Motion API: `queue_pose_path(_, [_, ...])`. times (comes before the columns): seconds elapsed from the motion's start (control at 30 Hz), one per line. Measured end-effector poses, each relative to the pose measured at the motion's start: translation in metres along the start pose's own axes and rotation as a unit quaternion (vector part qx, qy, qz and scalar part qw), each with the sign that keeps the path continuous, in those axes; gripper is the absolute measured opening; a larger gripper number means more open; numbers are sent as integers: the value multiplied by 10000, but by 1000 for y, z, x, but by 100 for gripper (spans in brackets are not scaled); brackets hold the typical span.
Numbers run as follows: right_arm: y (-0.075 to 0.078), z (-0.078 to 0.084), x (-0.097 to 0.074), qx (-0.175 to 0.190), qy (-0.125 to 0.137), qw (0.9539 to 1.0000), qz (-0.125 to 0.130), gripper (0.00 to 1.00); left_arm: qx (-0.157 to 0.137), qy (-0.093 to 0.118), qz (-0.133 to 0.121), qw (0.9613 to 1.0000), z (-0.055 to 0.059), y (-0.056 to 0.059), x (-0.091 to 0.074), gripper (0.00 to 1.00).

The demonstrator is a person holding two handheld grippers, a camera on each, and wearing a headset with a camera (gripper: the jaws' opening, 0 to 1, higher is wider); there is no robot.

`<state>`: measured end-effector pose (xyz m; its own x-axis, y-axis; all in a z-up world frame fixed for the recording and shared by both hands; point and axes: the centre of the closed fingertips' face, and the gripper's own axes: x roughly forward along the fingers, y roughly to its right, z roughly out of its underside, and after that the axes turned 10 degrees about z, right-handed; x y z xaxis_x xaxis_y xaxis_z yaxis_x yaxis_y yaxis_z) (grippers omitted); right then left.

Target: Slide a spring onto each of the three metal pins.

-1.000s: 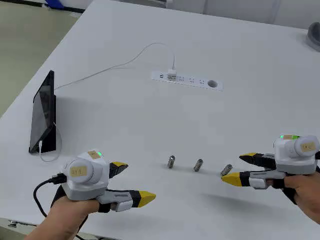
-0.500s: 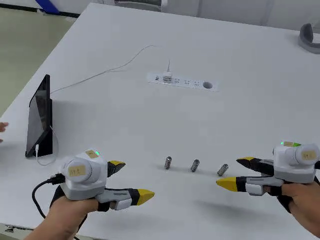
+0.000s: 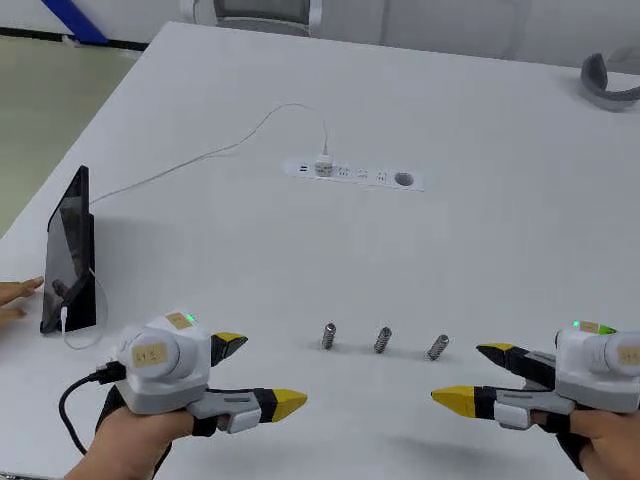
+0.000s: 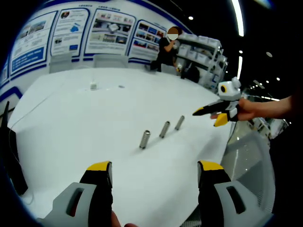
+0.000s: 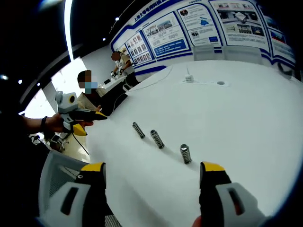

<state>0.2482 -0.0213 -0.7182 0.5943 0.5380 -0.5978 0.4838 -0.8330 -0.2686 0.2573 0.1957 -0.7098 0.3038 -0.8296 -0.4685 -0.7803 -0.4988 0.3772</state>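
Note:
Three short metal pins stand in a row on the white table, each with a spring coiled round it: the left pin (image 3: pixel 328 336), the middle pin (image 3: pixel 382 340) and the right pin (image 3: pixel 437 347). In the left gripper view the same row runs from the nearest pin (image 4: pixel 145 139) to the farthest pin (image 4: pixel 179 122); in the right gripper view the nearest pin (image 5: pixel 185 153) leads the row. My left gripper (image 3: pixel 260 376) is open, low and left of the pins. My right gripper (image 3: pixel 474 375) is open, just right of the right pin. Nothing sits between either pair of jaws.
A white power strip (image 3: pixel 352 173) with a plugged cable lies at the table's middle back. A dark tablet (image 3: pixel 66 251) leans on a stand at the left edge, with a person's fingers (image 3: pixel 15 298) beside it. A grey curved object (image 3: pixel 607 82) rests at the far right.
The head camera has tilted, so the whole scene sits lower and farther. Both grippers stay open and have drawn a little nearer to me; the pins stand as before.

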Motion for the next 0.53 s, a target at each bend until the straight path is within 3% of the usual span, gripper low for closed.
queue_pose_path(0.53, [-9,20,-6,163,-39,9998,51,86,-9,-21,20,10000,1,3,1,75])
